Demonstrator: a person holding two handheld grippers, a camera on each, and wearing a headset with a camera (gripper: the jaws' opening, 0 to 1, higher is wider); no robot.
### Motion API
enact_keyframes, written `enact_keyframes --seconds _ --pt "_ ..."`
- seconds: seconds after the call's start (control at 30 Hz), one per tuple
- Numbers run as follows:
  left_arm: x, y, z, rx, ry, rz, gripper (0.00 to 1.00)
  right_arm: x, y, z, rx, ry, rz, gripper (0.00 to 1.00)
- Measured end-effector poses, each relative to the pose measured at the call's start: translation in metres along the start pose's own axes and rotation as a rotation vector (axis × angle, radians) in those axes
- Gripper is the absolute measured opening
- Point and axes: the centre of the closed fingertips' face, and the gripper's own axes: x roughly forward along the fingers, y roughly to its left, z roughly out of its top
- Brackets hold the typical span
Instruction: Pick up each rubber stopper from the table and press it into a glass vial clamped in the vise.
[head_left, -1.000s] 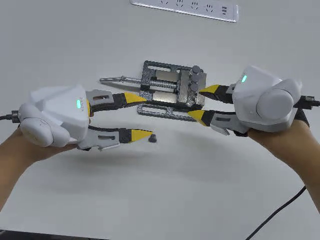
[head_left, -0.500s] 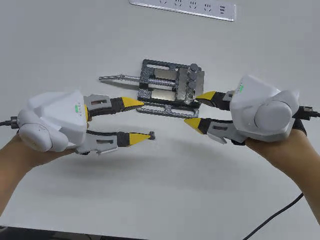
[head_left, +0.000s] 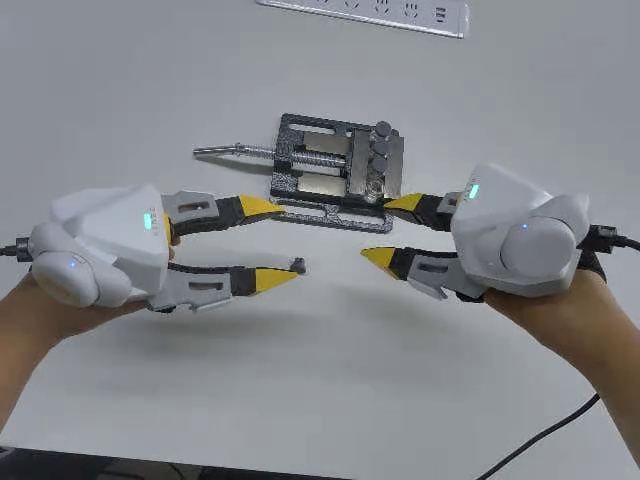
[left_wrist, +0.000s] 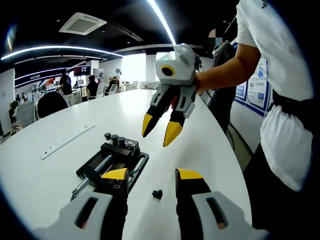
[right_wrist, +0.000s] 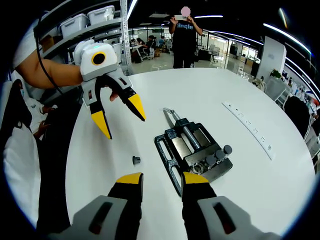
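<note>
A black vise (head_left: 322, 172) lies at mid-table and clamps a row of glass vials. Three of them carry dark stoppers (head_left: 380, 145); the nearest vial (head_left: 374, 184) looks uncapped. One loose dark rubber stopper (head_left: 297, 265) rests on the white table (head_left: 320, 370), right at the lower fingertip of my left gripper (head_left: 290, 240), which is open. The left gripper view has this stopper (left_wrist: 157, 193) just beyond my own open jaws. My right gripper (head_left: 374, 228) hovers open and empty in front of the vise's vial end. In the right gripper view the vise (right_wrist: 192, 147) and the stopper (right_wrist: 136, 160) lie ahead.
A white power strip (head_left: 365, 12) lies at the table's far edge. A black cable (head_left: 545, 435) runs off the near right corner. The vise's screw handle (head_left: 235, 152) sticks out to the left. A person (right_wrist: 185, 37) stands beyond the table.
My right gripper has drawn back from the vise toward the near side. The left gripper has barely moved and stays by the loose stopper. Both remain open.
</note>
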Motion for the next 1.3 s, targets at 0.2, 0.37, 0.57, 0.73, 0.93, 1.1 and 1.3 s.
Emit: enact_keyframes --seconds 0.2,0.37,0.57,0.73,0.93,1.1,1.3 --pt "0.0 0.0 -0.004 -0.005 0.003 0.0 0.35 0.006 0.007 0.0 -0.013 0.009 0.02 0.3" --pt "-0.003 0.0 -0.01 -0.014 0.003 0.004 0.36 0.014 0.015 -0.001 -0.027 0.023 0.041 0.29" --pt "-0.008 0.0 -0.015 -0.02 0.0 0.011 0.37 0.025 0.027 0.0 -0.037 0.032 0.071 0.29" --pt "-0.013 0.004 -0.02 -0.023 0.001 0.017 0.38 0.035 0.04 -0.001 -0.044 0.041 0.101 0.28" --pt "-0.018 0.008 -0.022 -0.027 -0.009 0.028 0.41 0.046 0.051 -0.003 -0.05 0.053 0.119 0.26" --pt "-0.023 0.012 -0.023 -0.025 -0.01 0.033 0.43 0.055 0.059 -0.003 -0.054 0.06 0.135 0.24" --pt "-0.027 0.015 -0.025 -0.026 -0.01 0.039 0.43 0.067 0.065 -0.004 -0.082 0.079 0.137 0.17"
